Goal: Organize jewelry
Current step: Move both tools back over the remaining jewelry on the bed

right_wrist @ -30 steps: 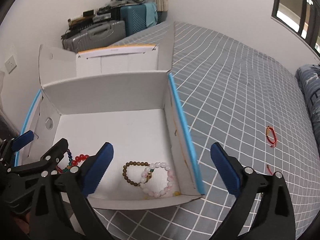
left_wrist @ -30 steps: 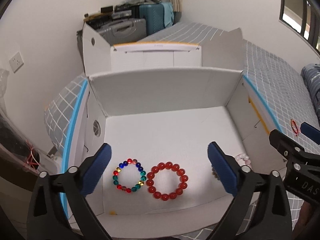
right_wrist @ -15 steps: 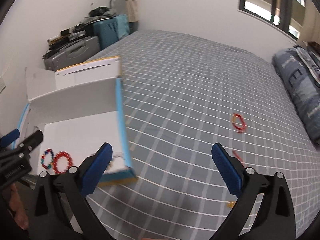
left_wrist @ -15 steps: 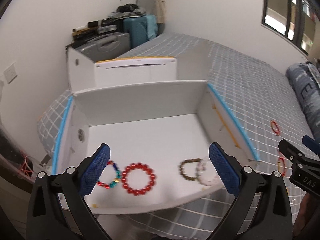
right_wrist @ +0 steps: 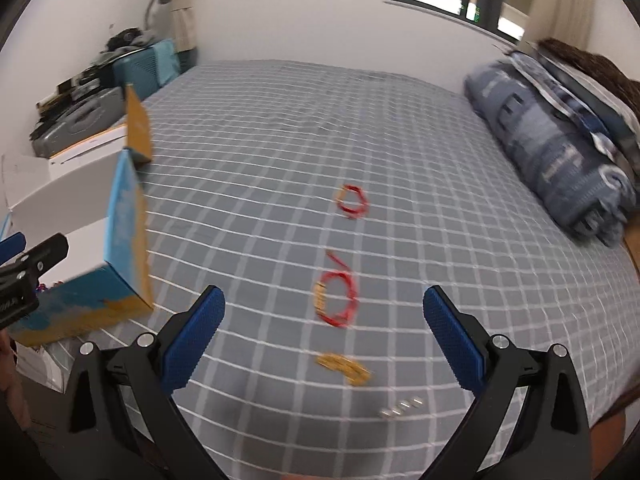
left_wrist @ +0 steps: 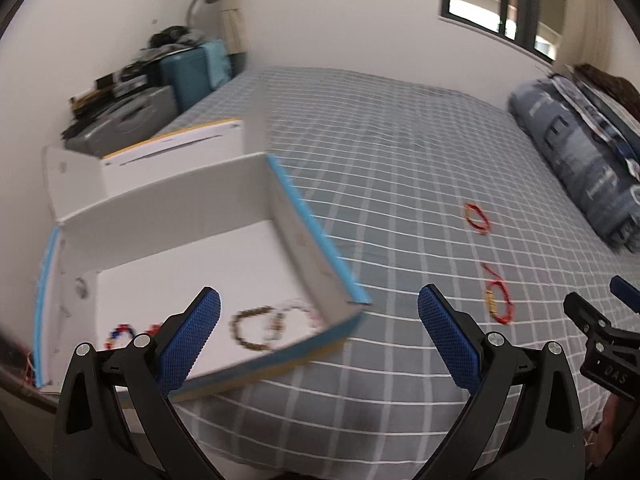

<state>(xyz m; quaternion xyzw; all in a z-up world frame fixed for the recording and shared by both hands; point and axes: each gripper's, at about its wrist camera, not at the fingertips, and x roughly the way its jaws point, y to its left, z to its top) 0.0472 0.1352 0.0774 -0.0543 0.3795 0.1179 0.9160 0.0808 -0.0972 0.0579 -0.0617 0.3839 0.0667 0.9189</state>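
Left gripper (left_wrist: 319,320): jaws spread wide, nothing between the blue pads (left_wrist: 188,340); it hangs over the near right corner of the open white cardboard box (left_wrist: 192,256), which sits on the left part of the grey checked bedspread (left_wrist: 400,160). Inside the box, along its near edge: a brown bead bracelet (left_wrist: 250,330) touching a pale bead bracelet (left_wrist: 298,316) to its right; further left, a multicoloured bead bracelet (left_wrist: 120,332), partly hidden behind the left finger. Image blurred, bead detail unclear. Right gripper (right_wrist: 324,322): jaws also wide, empty, above the bedspread well right of the box. Between its fingers, on the fabric, a red cord bracelet with a gold piece (right_wrist: 336,300). Farther off lies a second red cord bracelet (right_wrist: 352,201). Nearer, a gold-coloured item (right_wrist: 344,366), and nearest a short row of small silvery beads (right_wrist: 401,406). Folded blue quilt (right_wrist: 552,152) at far right; suitcases (left_wrist: 160,92) stacked beyond the box, far left.
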